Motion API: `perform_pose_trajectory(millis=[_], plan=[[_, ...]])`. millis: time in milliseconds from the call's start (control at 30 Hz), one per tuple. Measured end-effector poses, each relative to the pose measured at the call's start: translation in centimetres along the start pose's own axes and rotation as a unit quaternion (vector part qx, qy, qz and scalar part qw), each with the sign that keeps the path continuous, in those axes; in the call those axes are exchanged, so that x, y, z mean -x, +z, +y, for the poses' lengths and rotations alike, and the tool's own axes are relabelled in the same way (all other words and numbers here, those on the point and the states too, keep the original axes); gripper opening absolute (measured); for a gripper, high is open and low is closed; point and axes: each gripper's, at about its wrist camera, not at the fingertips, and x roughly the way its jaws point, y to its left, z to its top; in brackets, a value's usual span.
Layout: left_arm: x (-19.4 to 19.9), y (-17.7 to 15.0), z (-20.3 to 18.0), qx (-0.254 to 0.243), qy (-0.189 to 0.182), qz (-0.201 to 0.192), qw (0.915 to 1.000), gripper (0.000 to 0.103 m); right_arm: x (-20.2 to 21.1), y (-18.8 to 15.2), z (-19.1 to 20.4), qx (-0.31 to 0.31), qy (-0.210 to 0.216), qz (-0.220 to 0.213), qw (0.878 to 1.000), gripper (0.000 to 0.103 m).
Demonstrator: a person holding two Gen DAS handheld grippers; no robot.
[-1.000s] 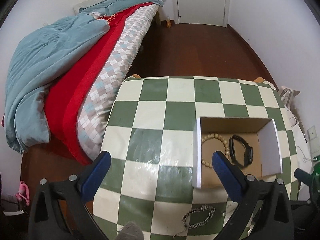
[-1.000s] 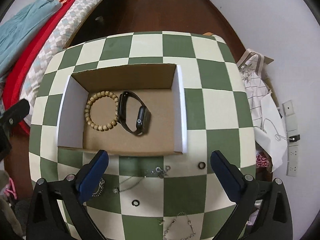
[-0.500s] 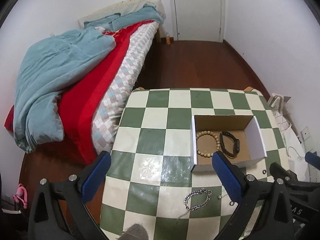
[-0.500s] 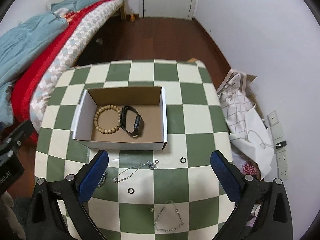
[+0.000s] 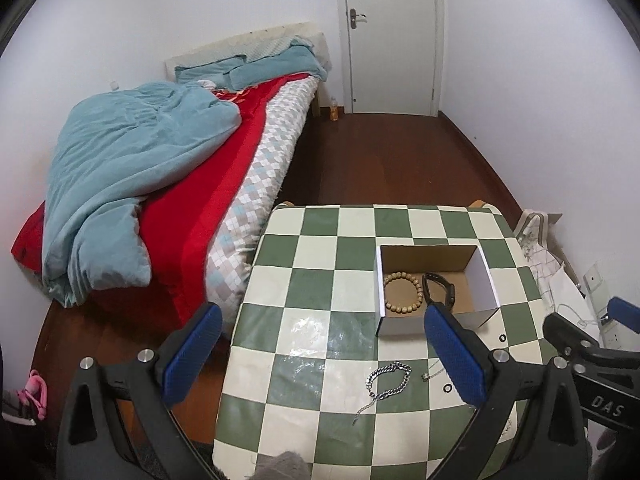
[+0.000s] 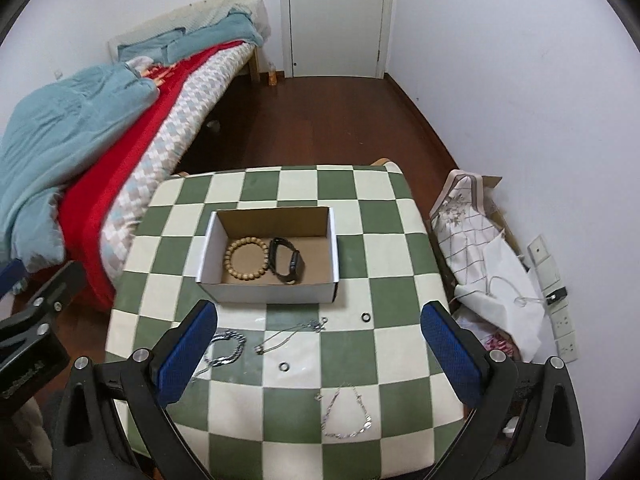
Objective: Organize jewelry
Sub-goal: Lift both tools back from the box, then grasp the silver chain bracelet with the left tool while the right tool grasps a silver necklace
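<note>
Both pairs of fingers are spread wide and hold nothing. The right gripper (image 6: 316,354) sits nearer the loose pieces: a small ring (image 6: 284,367) lies between its fingers, a thin necklace (image 6: 290,335) just beyond, running left-right. Farther out on the checkered surface (image 6: 392,256) stands the box (image 6: 268,291). The left gripper (image 5: 320,356) has the chain bracelet (image 5: 389,381) beside its right finger.
</note>
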Motion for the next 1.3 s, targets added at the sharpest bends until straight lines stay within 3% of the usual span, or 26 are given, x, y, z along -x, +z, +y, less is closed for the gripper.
perform_pose_trajectory(millis=[133, 233, 367, 533, 667, 767, 867, 1100, 1267, 1300], plan=[[-1.1, -1.9, 0.5, -0.008, 0.032, 0.004, 0.9994, 0.103, -0.9, -2.1, -1.3, -0.018, 0.006, 0.026, 0.999, 0.103], [-3.2, -3.8, 0.9, -0.012, 0.048, 0.032, 0.9983, 0.103, -3.8, -4.6, -3.0, -0.036, -0.003, 0.064, 0.997, 0.102], [-7.0, -6.7, 1.1, -0.017, 0.067, 0.084, 0.9941, 0.103, -8.9, -8.1, -5.3, -0.064, -0.009, 0.138, 0.988, 0.077], [-10.6, -9.0, 0.9, -0.025, 0.079, 0.127, 0.9885, 0.103, -14.0, -12.6, -7.9, -0.093, -0.026, 0.206, 0.974, 0.07], [-12.5, -9.6, 0.1, -0.03, 0.07, 0.147, 0.9862, 0.103, -15.9, -15.1, -8.2, -0.095, -0.031, 0.235, 0.967, 0.054], [-13.9, -9.7, -0.7, -0.036, 0.056, 0.159, 0.985, 0.103, -15.7, -16.0, -7.4, -0.07, -0.033, 0.222, 0.972, 0.038], [-15.9, -9.7, -2.1, -0.055, 0.04, 0.178, 0.9817, 0.103, -15.5, -16.1, -7.0, -0.056, -0.031, 0.208, 0.976, 0.001], [-19.4, -10.4, -5.3, -0.116, 0.009, 0.219, 0.9687, 0.103, -15.8, -15.0, -10.1, -0.115, 0.001, 0.184, 0.976, 0.001], [-20.0, -10.7, -6.6, -0.128, -0.017, 0.226, 0.9655, 0.101, -14.6, -13.2, -11.7, -0.138, 0.02, 0.16, 0.977, 0.0], [-19.9, -10.8, -6.7, -0.122, -0.029, 0.224, 0.9665, 0.096, -14.5, -12.9, -11.9, -0.143, 0.027, 0.157, 0.977, 0.0]])
